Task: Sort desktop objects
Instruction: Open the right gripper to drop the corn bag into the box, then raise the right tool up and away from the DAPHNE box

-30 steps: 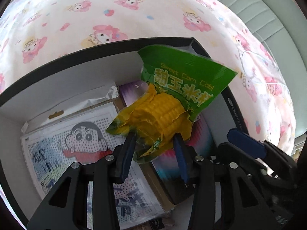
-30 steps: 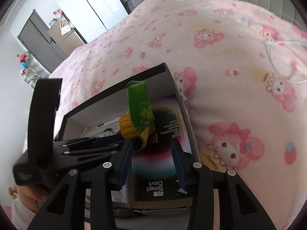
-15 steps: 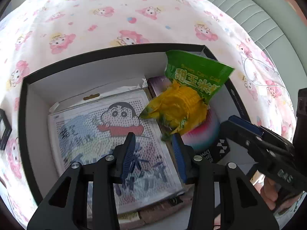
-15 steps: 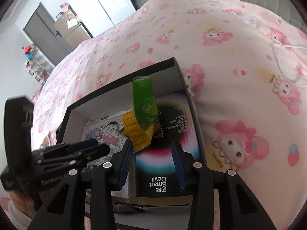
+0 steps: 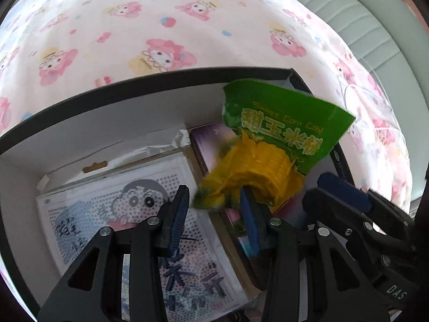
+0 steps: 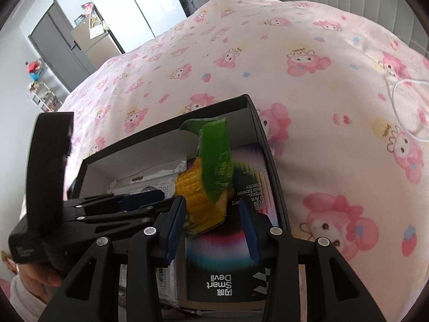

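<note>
The corn packet (image 5: 270,158), green at the top with a yellow cob showing below, sits over the far right corner of an open black box (image 5: 134,99) that rests on a pink cartoon-print bedspread (image 5: 161,26).

In the left wrist view, the packet's green end rises past the box's far rim. Its yellow end is blurred and reaches down into the gap of the left gripper (image 5: 215,212). The blue pads stand apart, and the right-hand one overlaps the packet. Whether they press on it cannot be told. Along the box's left side lies a bead-art sheet (image 5: 128,214) with a cartoon boy. Under the packet, along the right side, lies a purple-and-rainbow carton (image 5: 209,139). The right gripper (image 5: 325,185) comes in over the box's right edge, with one blue finger tip just beside the cob.

In the right wrist view, the packet (image 6: 214,161) stands steeply, its green end up before the far wall of the box (image 6: 166,131). Its yellow end falls between the pads of the right gripper (image 6: 213,222), which are parted. It is close to the left-hand pad and clear of the other, and a grip cannot be confirmed. The carton (image 6: 225,268) reads "Smart Devil" near the box's near edge. The left gripper (image 6: 158,196) reaches in from the left, held by a hand (image 6: 37,273), and its tip is just beside the cob. A white cable (image 6: 402,102) lies on the bedspread (image 6: 321,53), well apart from the box.
</note>
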Motion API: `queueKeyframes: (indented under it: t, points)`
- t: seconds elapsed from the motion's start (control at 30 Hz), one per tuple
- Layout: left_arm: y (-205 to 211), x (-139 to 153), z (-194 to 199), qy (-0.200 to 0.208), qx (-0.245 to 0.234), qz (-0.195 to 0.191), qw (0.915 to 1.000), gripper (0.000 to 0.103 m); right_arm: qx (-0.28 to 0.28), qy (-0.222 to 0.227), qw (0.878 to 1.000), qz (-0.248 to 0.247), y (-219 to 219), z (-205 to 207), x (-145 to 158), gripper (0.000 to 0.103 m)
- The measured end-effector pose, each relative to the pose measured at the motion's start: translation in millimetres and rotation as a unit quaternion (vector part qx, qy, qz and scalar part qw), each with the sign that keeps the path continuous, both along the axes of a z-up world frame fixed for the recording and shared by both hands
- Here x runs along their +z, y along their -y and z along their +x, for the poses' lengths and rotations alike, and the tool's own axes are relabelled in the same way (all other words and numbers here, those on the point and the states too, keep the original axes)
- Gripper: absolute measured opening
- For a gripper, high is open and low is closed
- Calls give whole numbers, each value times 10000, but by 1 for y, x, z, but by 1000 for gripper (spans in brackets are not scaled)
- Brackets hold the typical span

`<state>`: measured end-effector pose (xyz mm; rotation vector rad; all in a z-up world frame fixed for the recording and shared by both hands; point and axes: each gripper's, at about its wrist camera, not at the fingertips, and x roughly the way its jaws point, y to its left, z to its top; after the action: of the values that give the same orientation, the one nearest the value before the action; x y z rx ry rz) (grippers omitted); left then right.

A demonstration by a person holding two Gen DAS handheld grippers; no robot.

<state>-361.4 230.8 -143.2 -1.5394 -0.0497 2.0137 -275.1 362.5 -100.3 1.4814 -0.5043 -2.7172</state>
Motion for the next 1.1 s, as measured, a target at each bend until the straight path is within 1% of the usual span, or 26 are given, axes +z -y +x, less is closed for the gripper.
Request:
queueKeyframes:
  t: [0.07, 0.2, 0.3, 0.33, 0.43, 0.5, 0.57, 0.67, 0.7, 0.77, 0.83, 0.87, 0.97, 1.1]
  points:
    - [7, 7, 5, -49, 19, 69, 10000, 39, -54, -31, 10000, 24, 0, 6, 2, 37]
    - [27, 30, 33, -207, 97, 100, 9997, 41, -143, -116, 9998, 105, 8, 26, 11, 37]
    - [38, 48, 58, -331, 136, 115, 9993, 43, -85, -254, 9995, 180, 23, 44, 27, 37]
    - [41, 58, 70, -415, 137, 81, 9990, 46, -51, -322, 9993, 200, 29, 51, 33, 37]
    - [53, 84, 99, -764, 197, -112, 9968, 45, -24, -563, 9979, 324, 50, 76, 56, 37]
    - [63, 103, 119, -1020, 235, -214, 9943, 45, -26, -700, 9969, 345, 63, 97, 72, 37]
    - [77, 121, 140, -1230, 302, -230, 9917, 45, 49, -818, 9961, 315, 76, 113, 86, 37]
    - [96, 142, 171, -1549, 441, -435, 9860, 46, 173, -900, 9953, 314, 95, 134, 103, 37]
    - [101, 147, 181, -1664, 480, -568, 9832, 46, 213, -921, 9951, 303, 102, 142, 107, 38]
    - [114, 156, 206, -1976, 697, -834, 9742, 46, 261, -958, 9946, 288, 114, 155, 113, 38]
    - [131, 160, 229, -2112, 967, -856, 9689, 45, 231, -1025, 9942, 245, 127, 174, 116, 38]
    - [141, 161, 239, -2138, 1121, -791, 9672, 45, 214, -1060, 9940, 189, 133, 182, 115, 38]
    - [165, 156, 263, -2144, 1420, -785, 9632, 45, 320, -1065, 9938, 83, 151, 203, 110, 38]
    - [188, 149, 288, -2056, 1658, -805, 9611, 45, 591, -1057, 9924, 232, 176, 223, 106, 38]
